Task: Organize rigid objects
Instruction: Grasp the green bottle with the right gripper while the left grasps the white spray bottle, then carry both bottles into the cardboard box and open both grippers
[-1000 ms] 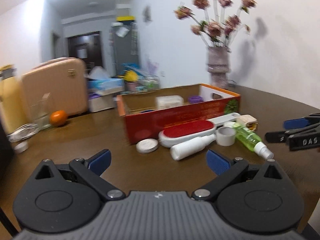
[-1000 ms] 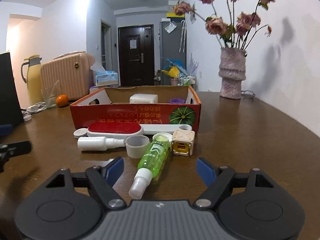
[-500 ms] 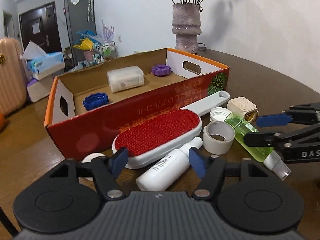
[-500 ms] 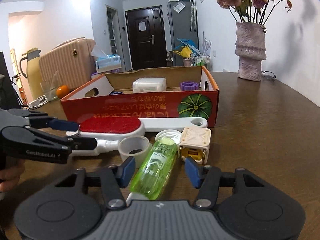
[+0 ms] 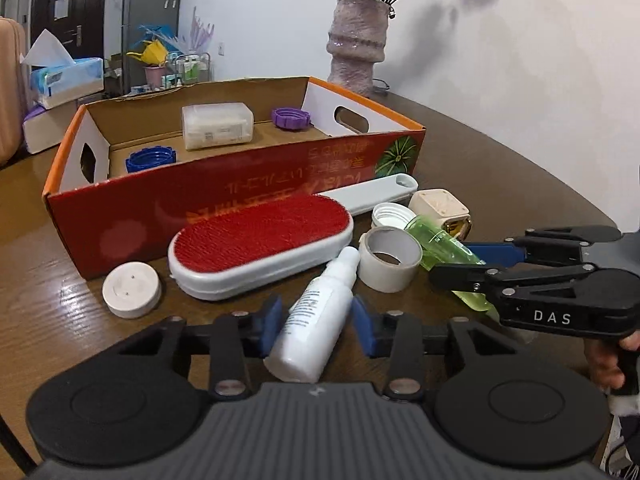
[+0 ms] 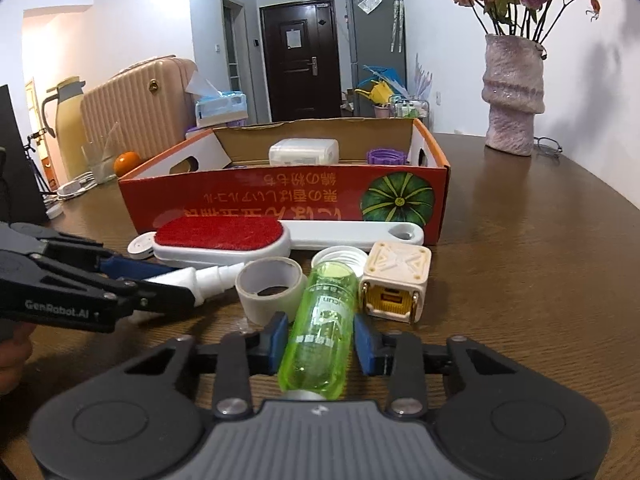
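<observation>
Left gripper (image 5: 316,326) is closing on the white bottle (image 5: 316,320) — pads at its sides. Right gripper (image 6: 320,344) is closing on the green bottle (image 6: 322,332) — both lie near the red box (image 6: 280,196).

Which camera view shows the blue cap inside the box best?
The left wrist view: it looks down into the box, so the blue cap shows whole. In the right wrist view the box's front wall hides nearly all of it.

left tongs (image 5: 316,326): black, blue pads | right tongs (image 6: 320,344): same, "DAS" marking
</observation>
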